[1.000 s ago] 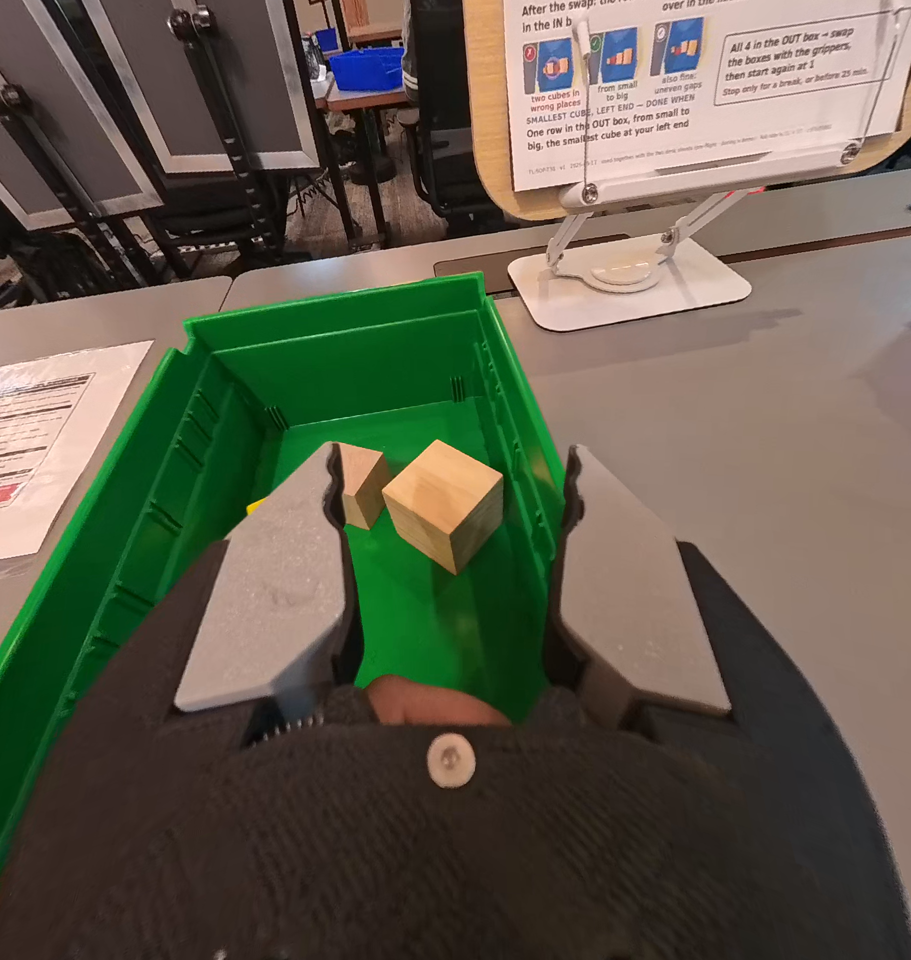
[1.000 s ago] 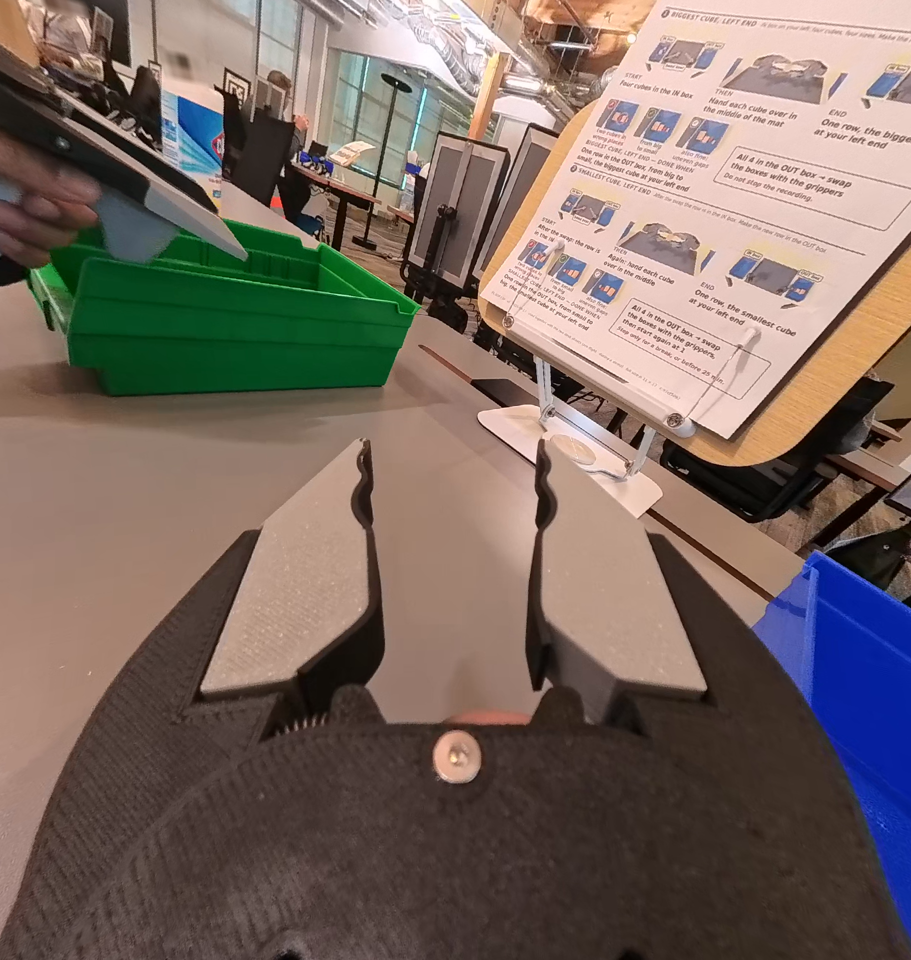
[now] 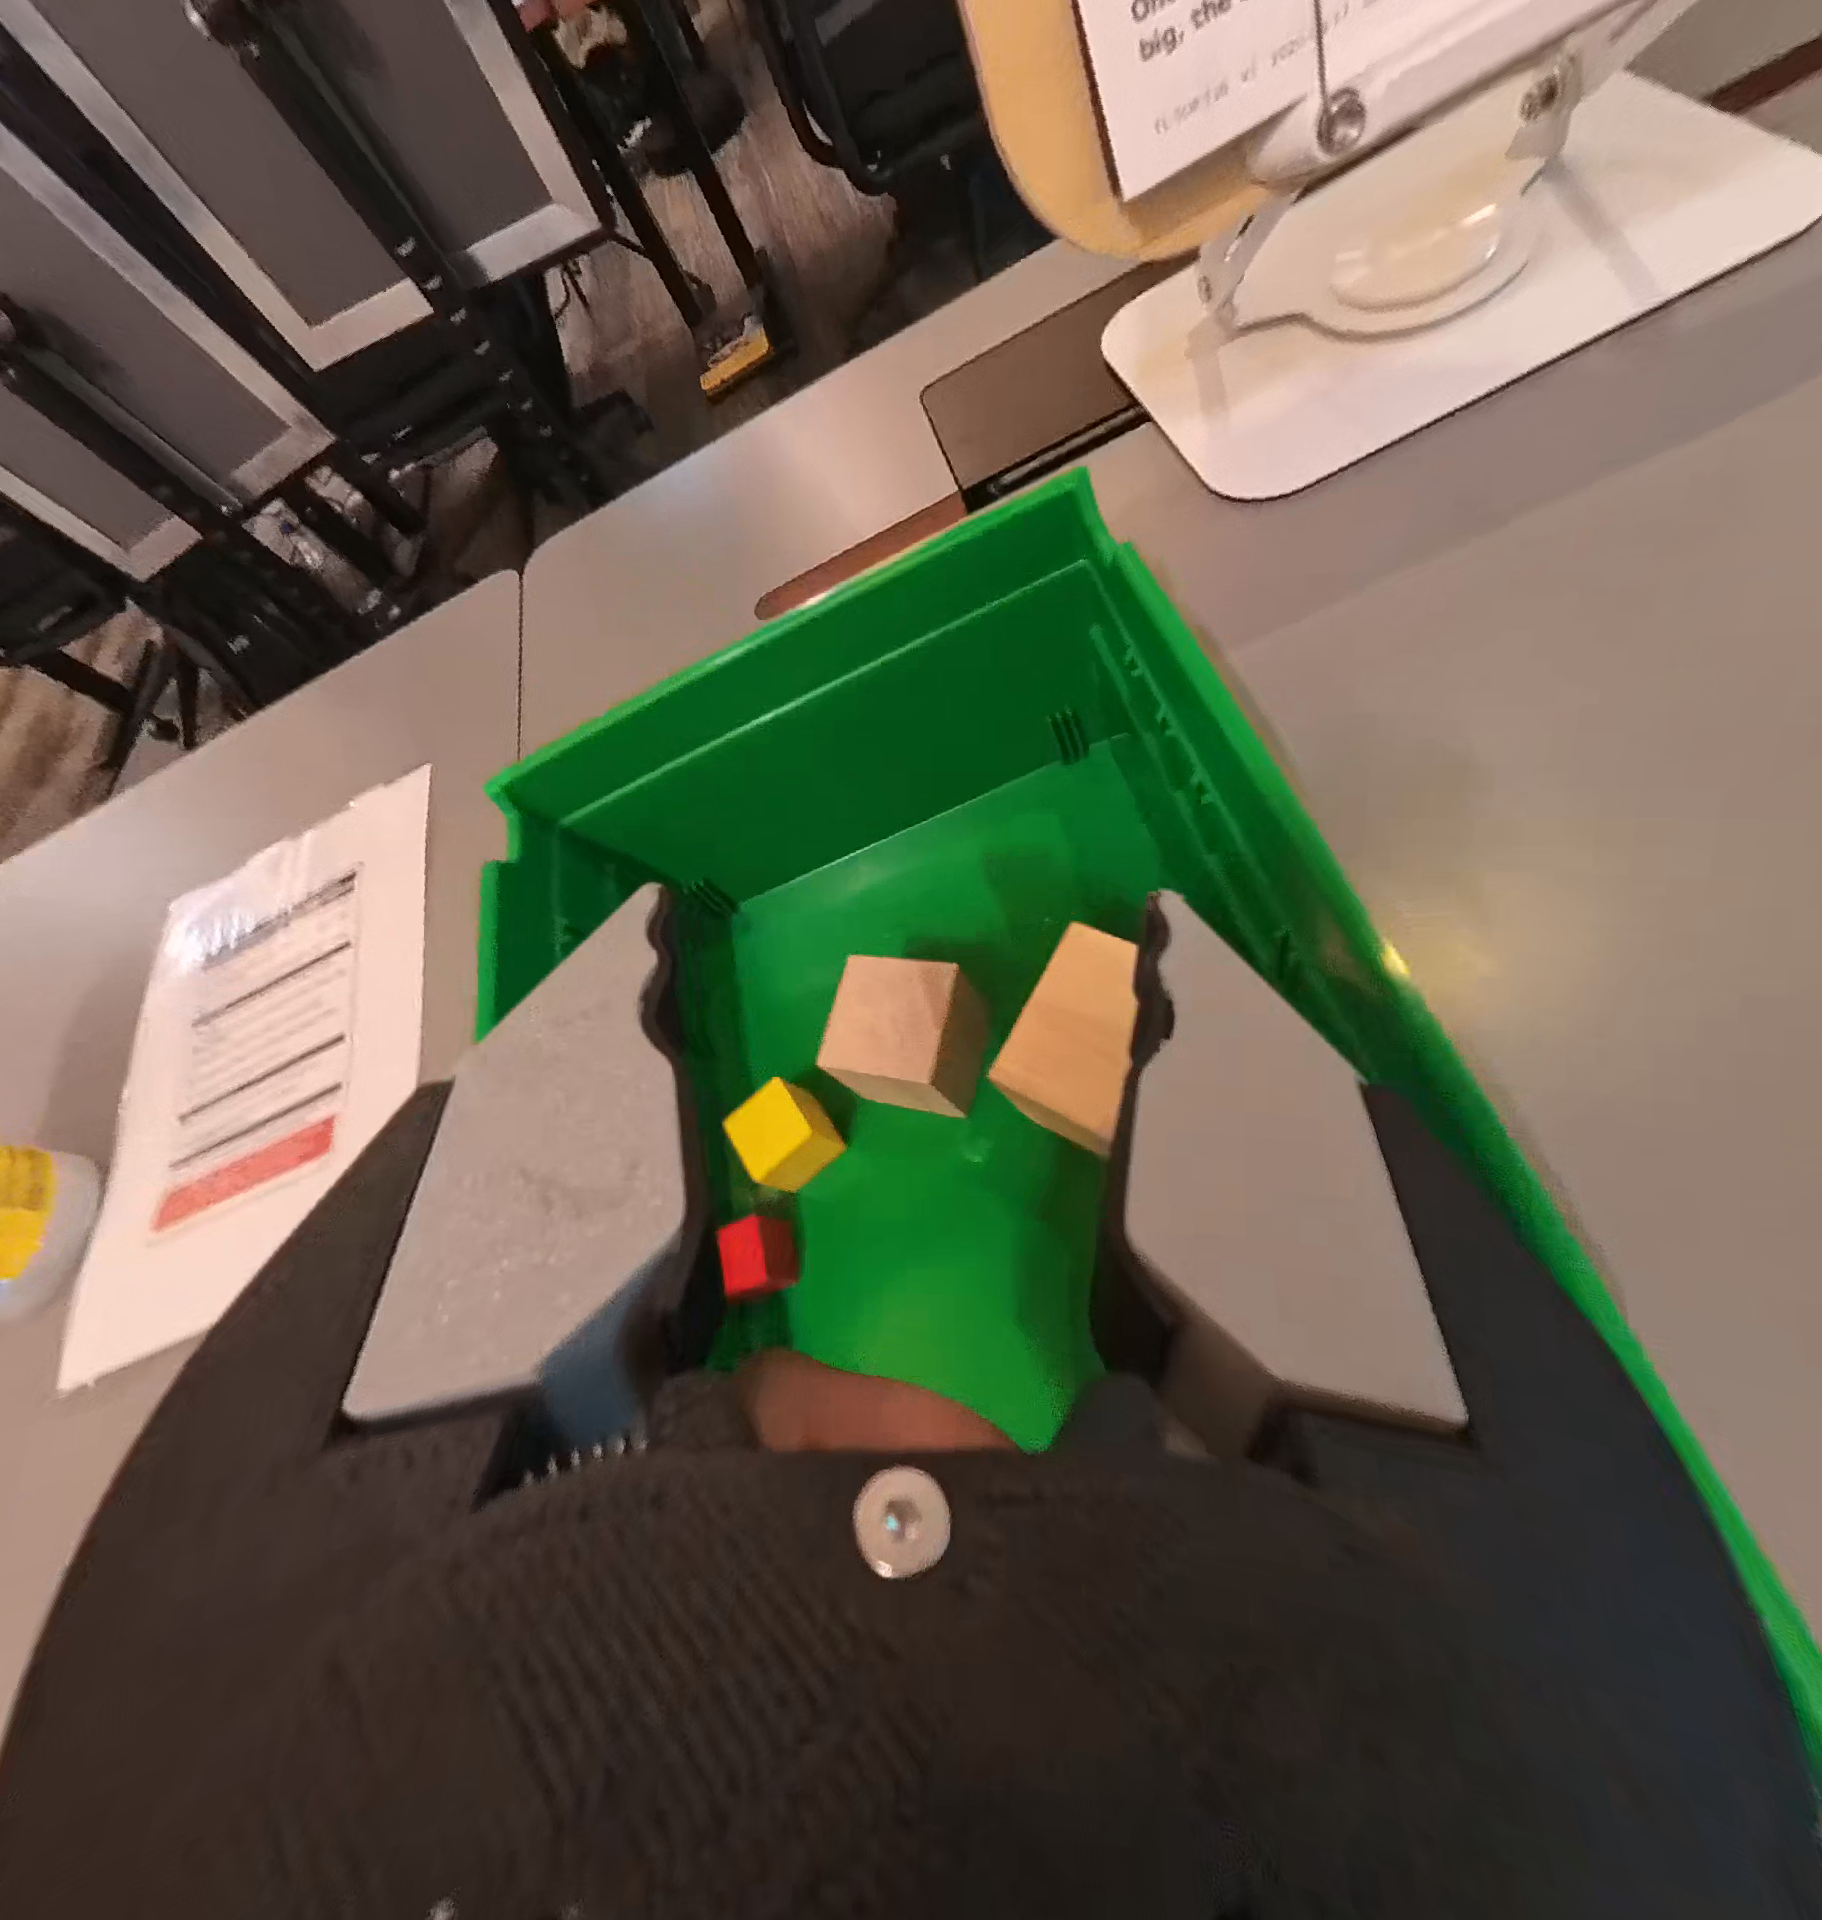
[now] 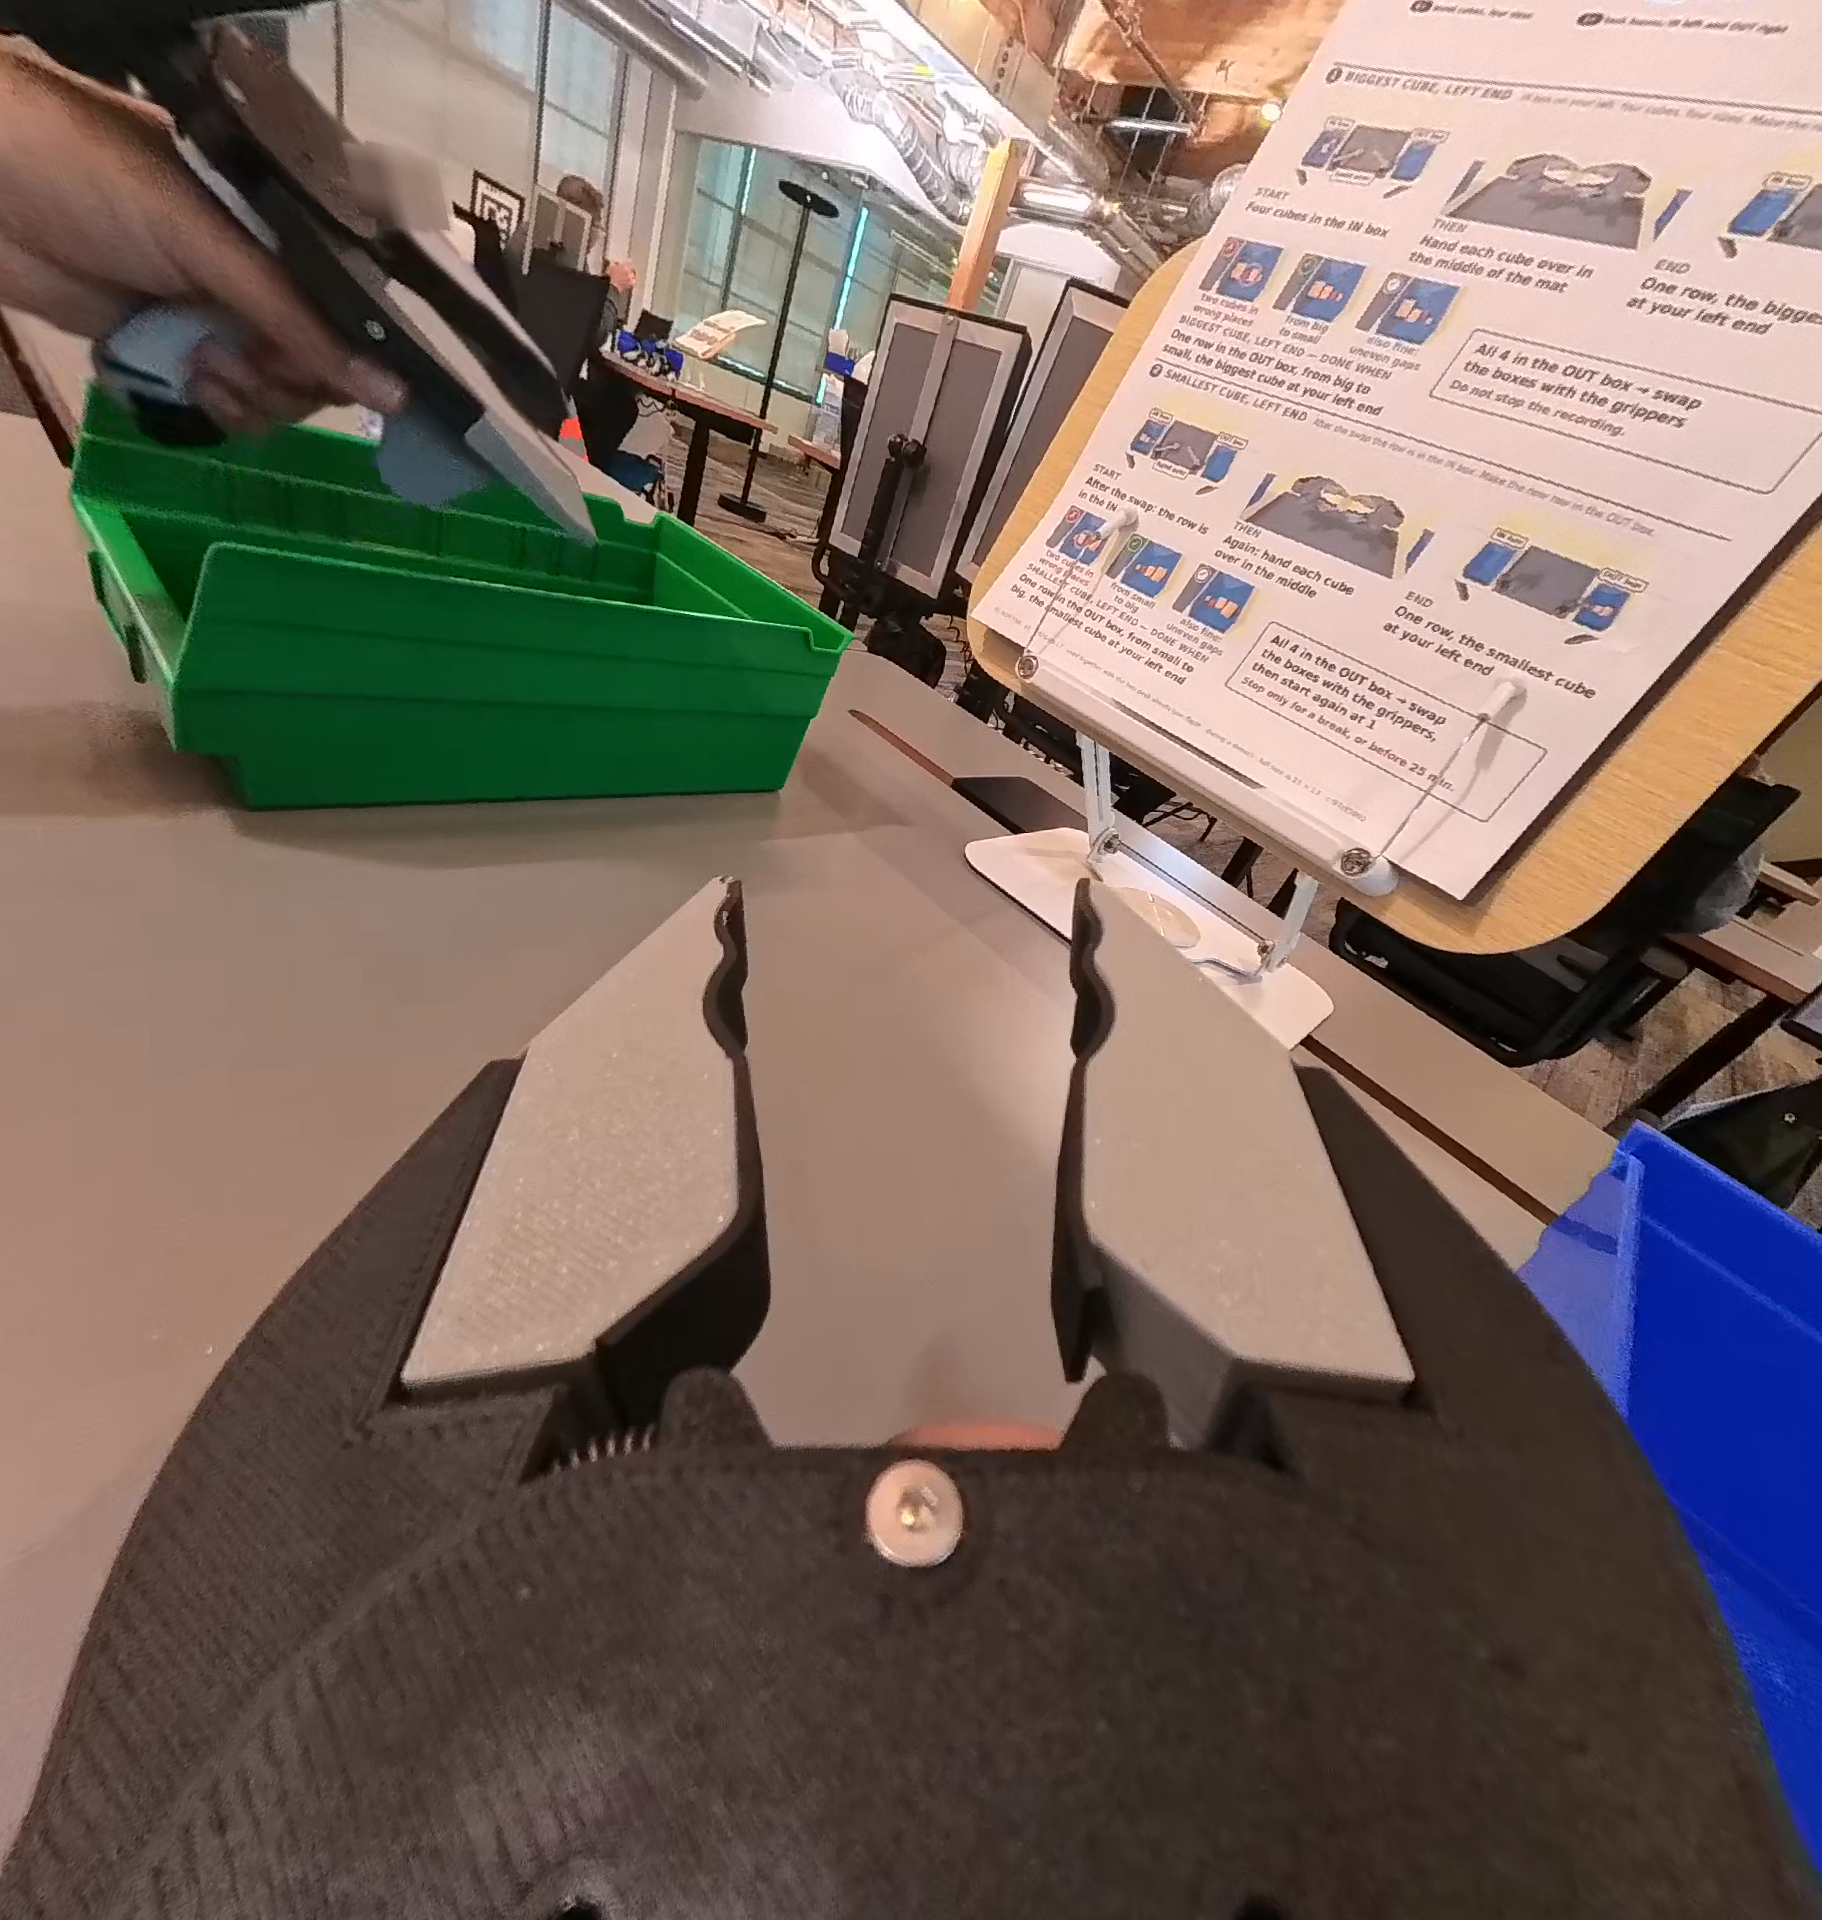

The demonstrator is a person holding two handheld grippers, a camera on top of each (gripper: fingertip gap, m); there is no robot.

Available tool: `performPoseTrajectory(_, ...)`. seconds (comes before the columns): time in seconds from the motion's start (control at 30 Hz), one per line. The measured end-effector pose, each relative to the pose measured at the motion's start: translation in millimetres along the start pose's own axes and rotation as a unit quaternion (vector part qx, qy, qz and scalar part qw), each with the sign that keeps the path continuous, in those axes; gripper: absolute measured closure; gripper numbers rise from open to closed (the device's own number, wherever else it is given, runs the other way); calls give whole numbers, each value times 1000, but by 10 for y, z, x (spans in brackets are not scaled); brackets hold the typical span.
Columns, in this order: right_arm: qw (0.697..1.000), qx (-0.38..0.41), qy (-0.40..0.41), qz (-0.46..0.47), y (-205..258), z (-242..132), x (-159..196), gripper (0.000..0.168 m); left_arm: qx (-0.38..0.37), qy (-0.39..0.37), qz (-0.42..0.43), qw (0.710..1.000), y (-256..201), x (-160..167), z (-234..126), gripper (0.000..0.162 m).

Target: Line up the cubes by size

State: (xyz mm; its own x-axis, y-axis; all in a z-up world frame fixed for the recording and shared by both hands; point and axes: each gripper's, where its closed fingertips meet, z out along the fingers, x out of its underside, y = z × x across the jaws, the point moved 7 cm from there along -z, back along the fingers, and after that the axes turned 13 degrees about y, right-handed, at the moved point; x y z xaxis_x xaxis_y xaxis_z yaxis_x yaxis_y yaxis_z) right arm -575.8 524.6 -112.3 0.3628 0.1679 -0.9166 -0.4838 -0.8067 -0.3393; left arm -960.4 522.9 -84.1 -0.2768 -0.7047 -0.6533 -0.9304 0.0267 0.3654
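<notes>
My left gripper (image 3: 902,971) hangs over the green bin (image 3: 1291,831), tilted down into it, its jaws spread wide and holding nothing. All four cubes lie on the bin floor between my fingers: a small red cube (image 3: 756,1257) nearest me, a yellow cube (image 3: 782,1132) just beyond it, then a mid-sized wooden cube (image 3: 896,1034), and a larger wooden cube (image 3: 1068,1044) to its right, partly behind my right finger. They run roughly small to big, but in a loose curve with the faces turned at odd angles, so I would not call it a tidy row.

My right gripper (image 4: 902,935) sits low over bare grey table (image 4: 211,987), jaws apart and empty, well away from the green bin. At the right edge of that view is a blue bin (image 4: 1738,1351); I can only see its outer wall, so I cannot tell what is inside.

As I judge it, the sorting has barely begun: no cube is gripped and none has left the green bin. If the row is meant for the blue bin, every cube still has to travel. The left gripper looks poised for a first pick, though I cannot say which cube.
</notes>
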Motion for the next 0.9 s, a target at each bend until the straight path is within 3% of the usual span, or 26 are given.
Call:
performPoseTrajectory(0.17, 1000, -2, 4, -1, 8, 17, 13, 108, 21, 18, 76, 997, 48, -138, 61, 72)
performPoseTrajectory(0.3, 1000, -3, 9, 0, 8, 36, 36, 108, 26, 20, 192, 981, 14, -238, 91, 84)
performPoseTrajectory(0.37, 1000, -6, 12, 2, 7, 47, 47, 108, 65, -4, 268, 961, -81, -264, 57, 85)
performPoseTrajectory(0.43, 1000, -8, 15, 4, 10, 57, 57, 108, 144, -43, 362, 920, -256, -202, -36, 85)
performPoseTrajectory(0.5, 1000, -11, 17, 5, 16, 62, 62, 108, 143, -42, 411, 900, -266, -206, -5, 109)
performPoseTrajectory(0.6, 1000, -12, 18, 7, 15, 65, 64, 108, 173, 29, 445, 878, -273, -197, 98, 98)
performPoseTrajectory(0.73, 999, -24, 19, 21, 13, 78, 67, 108, 186, 65, 506, 840, -267, -103, 231, 98)
performPoseTrajectory(0.9, 998, -43, 27, 36, 32, 111, 85, 108, 197, 90, 580, 786, -384, 98, 334, 84)
